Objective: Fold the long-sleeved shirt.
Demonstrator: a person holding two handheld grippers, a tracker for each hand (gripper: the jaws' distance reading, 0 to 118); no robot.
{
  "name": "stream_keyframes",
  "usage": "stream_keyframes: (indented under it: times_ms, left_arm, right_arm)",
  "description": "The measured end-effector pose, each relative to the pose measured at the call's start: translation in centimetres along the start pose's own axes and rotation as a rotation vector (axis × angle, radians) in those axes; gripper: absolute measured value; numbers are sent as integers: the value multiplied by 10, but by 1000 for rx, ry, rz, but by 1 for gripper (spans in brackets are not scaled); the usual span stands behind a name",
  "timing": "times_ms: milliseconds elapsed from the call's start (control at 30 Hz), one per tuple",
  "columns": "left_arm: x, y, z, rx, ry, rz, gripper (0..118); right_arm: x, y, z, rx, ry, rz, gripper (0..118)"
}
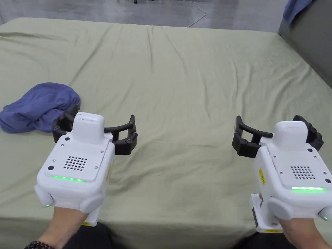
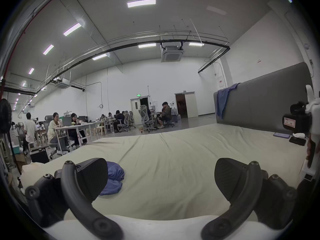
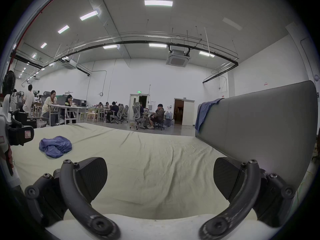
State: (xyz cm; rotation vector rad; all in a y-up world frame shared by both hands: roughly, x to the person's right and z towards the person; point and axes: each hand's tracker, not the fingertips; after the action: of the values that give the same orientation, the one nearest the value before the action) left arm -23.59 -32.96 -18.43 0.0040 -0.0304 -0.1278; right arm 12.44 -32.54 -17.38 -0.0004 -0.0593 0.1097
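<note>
A: Lying in a crumpled heap on the left side of the bed (image 1: 194,81), the blue shirt (image 1: 39,107) has not been spread or folded; no sleeve, collar or hem can be told apart in the bundle.

B: And the two tools?

A: The left gripper (image 1: 94,133) hovers over the sheet just near and right of the heap, jaws spread wide, nothing between them. The right gripper (image 1: 278,136) is held well apart from the shirt, toward the right of the bed, likewise wide open and empty. Its own view shows the shirt (image 3: 55,146) far off to the left, with bare sheet between its jaws.

B: What is the step in hand, then?

A: By my reading, the first reach: fetch the heap and open it out flat in the middle of the bed. To do it well, take the left gripper down onto an outer fold of the cloth, not the thick centre, so that both jaws close on few layers. Then lift enough for the fabric to hang free and bring the right gripper across to find a second edge.

B: Anything to watch?

A: The sheet is loose and wrinkled; a low pinch may catch it along with the shirt. A second blue cloth (image 3: 206,112) hangs on the grey headboard (image 3: 259,122) at far right and is likely no part of this.
</note>
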Motion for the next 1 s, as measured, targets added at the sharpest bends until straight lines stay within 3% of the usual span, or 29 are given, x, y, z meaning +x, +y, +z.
stream_keyframes:
  times_ms: [1000]
  left_arm:
    - [4,4,7,40,-8,-47,118]
  right_arm:
    - [1,4,2,11,5,-22,118]
